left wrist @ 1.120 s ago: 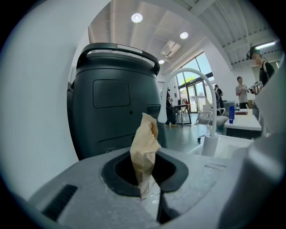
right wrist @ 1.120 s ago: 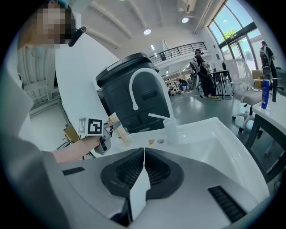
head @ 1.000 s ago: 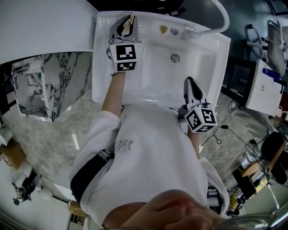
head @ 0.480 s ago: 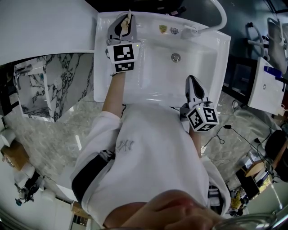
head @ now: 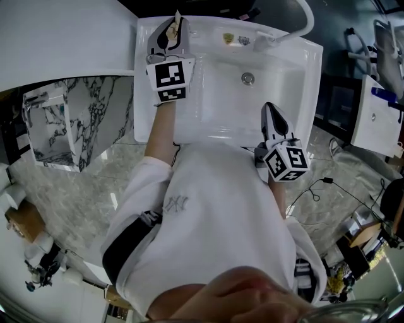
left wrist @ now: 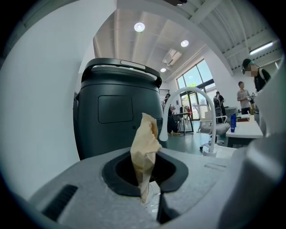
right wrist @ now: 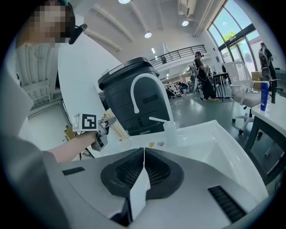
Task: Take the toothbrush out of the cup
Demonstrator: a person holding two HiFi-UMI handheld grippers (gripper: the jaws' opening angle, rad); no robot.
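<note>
Tan toothbrush [left wrist: 144, 147] pinched in L gripper [head: 175, 29] above sink [head: 140, 76] back-left rim corner.

Sink [head: 214, 104] with two hand-held grippers over it.
The left hand-held gripper [head: 172, 30], toothbrush [head: 177, 19] in it, is at the back left corner; the right hand-held gripper [head: 271, 112] is over the front right rim; the bin [right wrist: 120, 95] stands behind the tap [right wrist: 145, 76].

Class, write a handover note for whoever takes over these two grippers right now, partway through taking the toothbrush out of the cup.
Left gripper: shut on the toothbrush, at the back left corner of the sink.
Right gripper: shut, empty, at the sink's near edge.
Cup: under the left gripper, not clear in any view.
Done: toothbrush gripped.
Left: cannot tell if its end has cleared the cup; lift straight up until it has.
</note>
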